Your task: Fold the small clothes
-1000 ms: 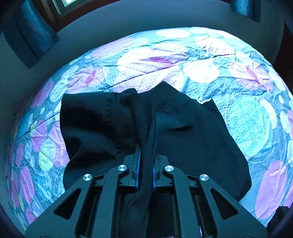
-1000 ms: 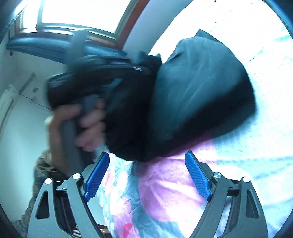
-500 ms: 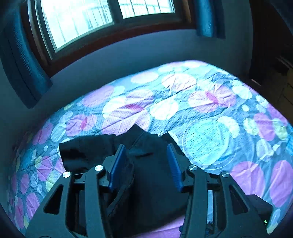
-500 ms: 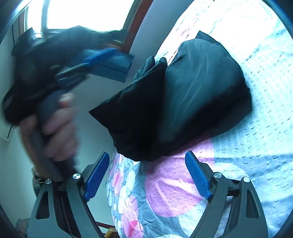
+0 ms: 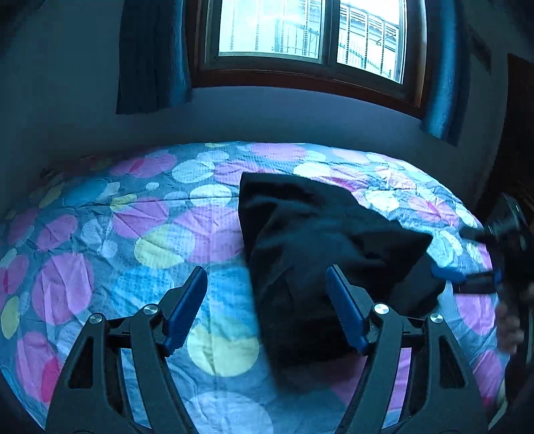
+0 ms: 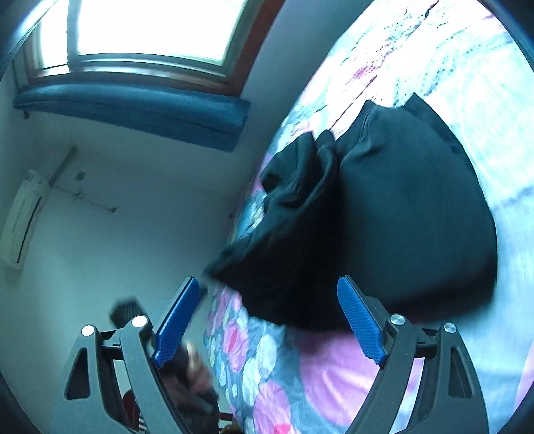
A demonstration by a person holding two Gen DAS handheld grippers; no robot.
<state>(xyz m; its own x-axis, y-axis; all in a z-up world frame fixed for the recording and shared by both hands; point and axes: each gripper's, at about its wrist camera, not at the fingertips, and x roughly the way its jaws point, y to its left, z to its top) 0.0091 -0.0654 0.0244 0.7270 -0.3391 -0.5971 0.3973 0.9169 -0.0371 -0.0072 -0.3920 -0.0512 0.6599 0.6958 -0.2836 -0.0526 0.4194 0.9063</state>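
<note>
A black garment (image 5: 317,240) lies in a folded heap on the flowered bedspread (image 5: 160,240). My left gripper (image 5: 265,270) hovers near its left edge. Its jaws are opening, and the blue pads (image 5: 185,310) touch no cloth. In the right wrist view the same garment (image 6: 400,207) fills the middle, with a loose flap sticking out at the left. My right gripper (image 6: 268,280) stands open just short of it with nothing held. At the right edge of the left wrist view its blue pad (image 5: 447,274) and the hand (image 5: 507,327) holding it show, both blurred.
A window (image 5: 300,30) with dark blue curtains (image 5: 150,56) is in the wall behind the bed. An air conditioner (image 6: 20,217) hangs on the side wall. The bed's edge (image 6: 217,334) drops off at the left in the right wrist view.
The left gripper was shut on the black cloth; it let go, opened wide and drew back to the left. The garment now lies loose on the bed. The right gripper pulled back a little.
</note>
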